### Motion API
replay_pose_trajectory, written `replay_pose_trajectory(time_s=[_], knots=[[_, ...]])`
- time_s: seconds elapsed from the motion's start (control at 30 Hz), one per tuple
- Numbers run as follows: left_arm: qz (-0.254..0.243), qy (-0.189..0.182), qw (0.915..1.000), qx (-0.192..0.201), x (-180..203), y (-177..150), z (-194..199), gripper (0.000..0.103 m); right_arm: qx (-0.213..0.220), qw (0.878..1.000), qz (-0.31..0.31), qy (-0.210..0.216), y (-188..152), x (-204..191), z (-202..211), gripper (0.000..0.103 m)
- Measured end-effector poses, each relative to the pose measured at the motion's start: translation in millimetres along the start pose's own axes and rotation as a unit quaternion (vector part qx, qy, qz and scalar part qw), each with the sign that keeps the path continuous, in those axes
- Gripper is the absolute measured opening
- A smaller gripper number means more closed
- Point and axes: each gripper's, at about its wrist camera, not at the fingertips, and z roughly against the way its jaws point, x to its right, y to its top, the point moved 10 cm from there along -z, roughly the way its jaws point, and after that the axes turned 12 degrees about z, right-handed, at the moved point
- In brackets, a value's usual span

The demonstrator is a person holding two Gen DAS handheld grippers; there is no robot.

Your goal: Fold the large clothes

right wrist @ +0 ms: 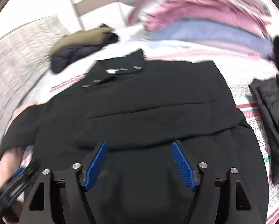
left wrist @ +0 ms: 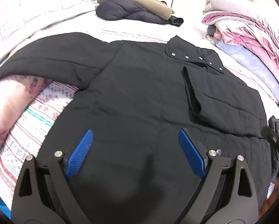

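Black coat (left wrist: pixel 139 85) spread flat over the middle of the bed (left wrist: pixel 51 108), collar with snap buttons toward the far edge, one side folded inward. Left gripper (left wrist: pixel 135 147) above its near part, jaws spread, nothing between. Right gripper (right wrist: pixel 139 160) likewise spread, empty. Folded navy jacket (left wrist: pixel 132 11) near the far edge; piled blankets (left wrist: pixel 251 43) along the right edge.

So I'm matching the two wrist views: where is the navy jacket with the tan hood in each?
Left wrist: navy jacket at top centre, beyond the black coat.
Right wrist: navy jacket at upper left, beyond the coat's collar.
Shared landmark: the collar's snap row.
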Motion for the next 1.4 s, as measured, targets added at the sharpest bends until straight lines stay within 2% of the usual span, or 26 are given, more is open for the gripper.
replay_pose_trajectory(time_s=[0.17, 0.3, 0.43, 0.5, 0.57, 0.67, 0.8, 0.87, 0.9, 0.97, 1.03, 1.1, 1.17, 1.3, 1.4], knots=[[0.035, 0.011, 0.9990, -0.025, -24.9, 3.6, -6.4, 0.093, 0.012, 0.998, 0.059, -0.006, -16.5, -51.3, 23.9, 0.084], [0.058, 0.012, 0.9970, -0.050, -53.3, 11.6, -13.2, 0.093, 0.020, 0.995, 0.080, -0.049, -33.8, -67.3, 24.3, 0.084], [0.104, 0.045, 0.9934, -0.018, -111.2, 57.5, -11.2, 0.093, 0.048, 0.994, 0.081, -0.050, -37.0, -78.7, 35.1, 0.084], [0.129, 0.050, 0.9904, -0.014, -142.9, 84.9, -13.1, 0.093, 0.058, 0.992, 0.090, -0.068, -36.8, -80.9, 40.1, 0.084], [0.148, 0.070, 0.9864, -0.014, -177.4, 111.0, -16.0, 0.093, 0.062, 0.990, 0.100, -0.075, -37.2, -84.0, 43.1, 0.084], [0.195, 0.102, 0.9755, 0.007, -229.5, 155.0, -17.4, 0.093, 0.055, 0.991, 0.104, -0.068, -40.1, -81.7, 41.7, 0.084], [0.257, 0.065, 0.9637, -0.035, -261.2, 182.9, -38.5, 0.093, 0.041, 0.992, 0.094, -0.079, -45.8, -69.0, 37.4, 0.084], [0.299, 0.068, 0.9506, -0.049, -277.0, 189.7, -55.9, 0.092, 0.040, 0.990, 0.097, -0.090, -46.7, -63.5, 37.5, 0.084], [0.313, 0.072, 0.9458, -0.047, -278.7, 190.0, -59.4, 0.092, 0.039, 0.990, 0.098, -0.093, -46.5, -61.2, 38.1, 0.084], [0.319, 0.073, 0.9444, -0.028, -272.2, 194.0, -59.1, 0.092, 0.041, 0.991, 0.094, -0.085, -45.8, -57.6, 37.2, 0.084], [0.296, 0.073, 0.9522, -0.009, -255.8, 201.7, -61.9, 0.093, 0.033, 0.993, 0.084, -0.073, -47.6, -53.8, 33.2, 0.084], [0.278, 0.090, 0.9563, -0.018, -246.0, 204.2, -75.7, 0.093, 0.024, 0.994, 0.075, -0.069, -49.7, -49.5, 28.9, 0.084], [0.275, 0.119, 0.9537, -0.030, -247.7, 203.4, -91.9, 0.093, 0.016, 0.995, 0.071, -0.065, -51.6, -45.7, 25.4, 0.084], [0.275, 0.162, 0.9477, 0.002, -247.0, 209.3, -97.1, 0.093, -0.002, 0.998, 0.054, -0.035, -54.3, -42.2, 22.4, 0.084], [0.277, 0.181, 0.9435, 0.021, -244.2, 212.9, -96.9, 0.089, -0.052, 0.998, 0.033, 0.011, -65.0, -41.1, 11.1, 0.084]])
